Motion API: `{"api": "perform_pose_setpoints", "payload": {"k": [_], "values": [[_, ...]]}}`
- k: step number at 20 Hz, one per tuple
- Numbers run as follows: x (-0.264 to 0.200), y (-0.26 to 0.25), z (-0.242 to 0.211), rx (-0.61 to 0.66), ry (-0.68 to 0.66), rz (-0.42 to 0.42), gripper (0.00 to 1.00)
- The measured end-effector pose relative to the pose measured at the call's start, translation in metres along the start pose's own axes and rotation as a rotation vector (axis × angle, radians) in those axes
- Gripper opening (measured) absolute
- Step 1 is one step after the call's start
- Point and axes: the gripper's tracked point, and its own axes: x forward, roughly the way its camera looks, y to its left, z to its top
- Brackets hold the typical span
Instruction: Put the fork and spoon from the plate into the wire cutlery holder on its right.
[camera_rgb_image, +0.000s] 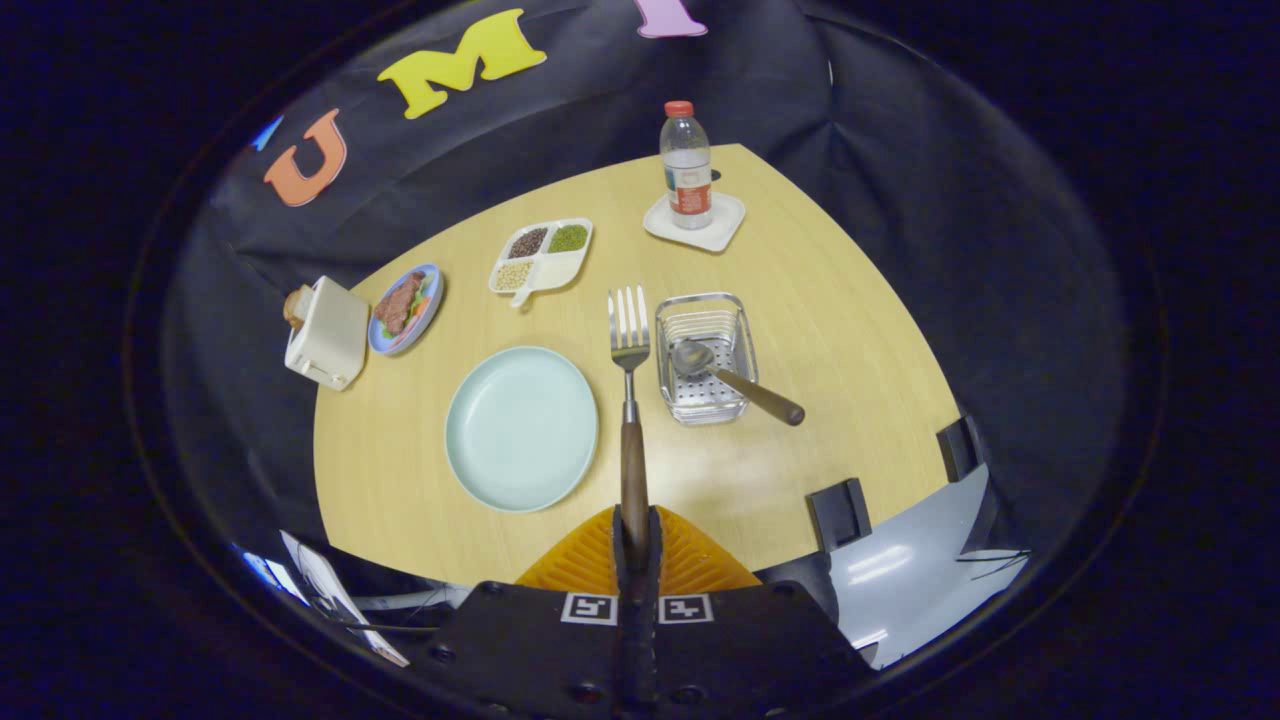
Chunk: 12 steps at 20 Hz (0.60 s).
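Gripper (636, 545) clamped on fork (630, 400) handle, tines pointing ahead between plate (521, 428) and wire holder (705, 357), spoon (735, 378) lying in holder, handle sticking out over rim, plate empty.

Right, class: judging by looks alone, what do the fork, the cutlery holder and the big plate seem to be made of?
Fork: shiny metal tines and neck, brown handle that looks like wood, clamped between the gripper jaws. Cutlery holder: bright wire mesh, probably chromed or stainless steel; it reflects light. Plate: pale mint, smooth with a soft sheen, likely glazed ceramic or melamine; the look leaves that open.
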Motion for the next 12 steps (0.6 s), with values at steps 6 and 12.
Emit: {"api": "perform_pose_setpoints", "payload": {"k": [6, 12], "values": [[0.005, -0.03, 0.001, 0.05, 0.035, -0.013, 0.0], [0.015, -0.028, 0.0, 0.075, 0.083, 0.005, 0.0]]}}
